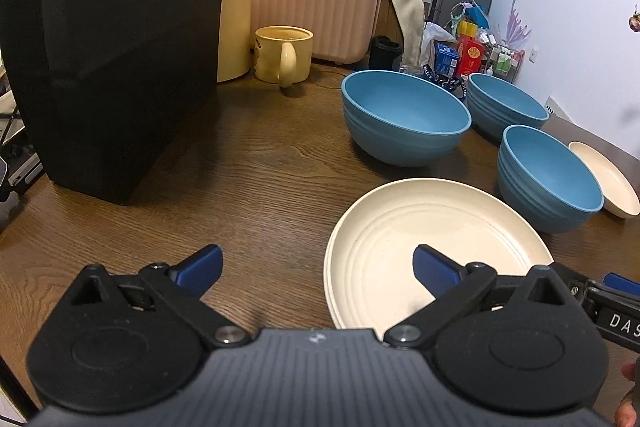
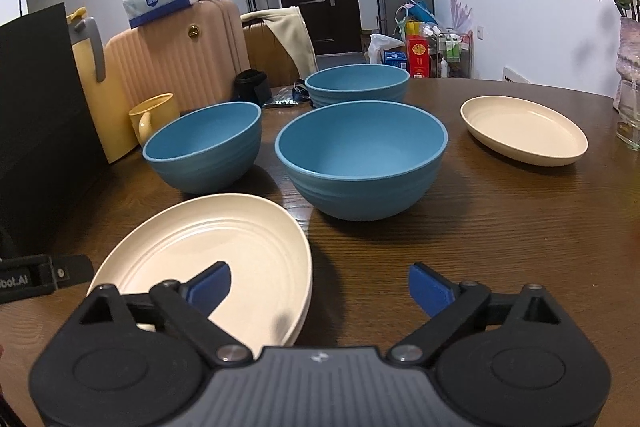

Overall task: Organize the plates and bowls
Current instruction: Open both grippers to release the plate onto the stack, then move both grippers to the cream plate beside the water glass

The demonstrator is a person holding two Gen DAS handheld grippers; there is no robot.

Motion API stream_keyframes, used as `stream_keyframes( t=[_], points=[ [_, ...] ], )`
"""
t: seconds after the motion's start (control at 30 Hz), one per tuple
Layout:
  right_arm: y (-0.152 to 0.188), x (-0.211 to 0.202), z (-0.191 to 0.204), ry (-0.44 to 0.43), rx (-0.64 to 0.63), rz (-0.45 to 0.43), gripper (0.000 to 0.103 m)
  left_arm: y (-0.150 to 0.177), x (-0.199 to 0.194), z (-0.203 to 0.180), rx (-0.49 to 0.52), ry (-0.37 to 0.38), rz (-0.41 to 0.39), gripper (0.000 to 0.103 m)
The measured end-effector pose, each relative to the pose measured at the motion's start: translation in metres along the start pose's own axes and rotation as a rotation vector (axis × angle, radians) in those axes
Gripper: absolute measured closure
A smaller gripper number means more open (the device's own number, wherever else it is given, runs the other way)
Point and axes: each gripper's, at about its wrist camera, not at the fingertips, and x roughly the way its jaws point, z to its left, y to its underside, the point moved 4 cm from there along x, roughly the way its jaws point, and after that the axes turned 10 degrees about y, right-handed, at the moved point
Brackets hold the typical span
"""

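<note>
Three blue bowls stand on the wooden table: a near one [image 2: 362, 159] [image 1: 548, 179], a left one [image 2: 204, 145] [image 1: 404, 117] and a far one [image 2: 357, 83] [image 1: 506, 105]. A cream plate [image 2: 224, 259] [image 1: 424, 235], seemingly stacked on another, lies in front. A second cream plate [image 2: 524, 129] [image 1: 606, 179] lies at the right. My left gripper [image 1: 318, 267] is open and empty, its right finger over the near plate's left edge. My right gripper [image 2: 320, 289] is open and empty, its left finger over the same plate's right part.
A black bag [image 1: 108, 39], a cream kettle [image 1: 236, 7], a yellow mug [image 1: 284, 53] and a pink case [image 1: 320, 3] with a tissue box stand at the table's left and back. A glass vase with dried flowers [image 2: 630, 99] stands at the right edge.
</note>
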Motion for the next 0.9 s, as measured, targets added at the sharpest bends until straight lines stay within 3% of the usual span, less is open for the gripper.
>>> stream_keyframes(
  t=[0.47, 0.9],
  points=[
    [-0.001, -0.019, -0.017, 0.005, 0.02, 0.002, 0.006, 0.001, -0.016, -0.019, 0.014, 0.014, -0.005, 0.0],
    [-0.006, -0.044, -0.056, 0.032, 0.064, -0.036, 0.006, -0.001, -0.036, -0.055, 0.065, 0.042, -0.035, 0.0]
  ],
)
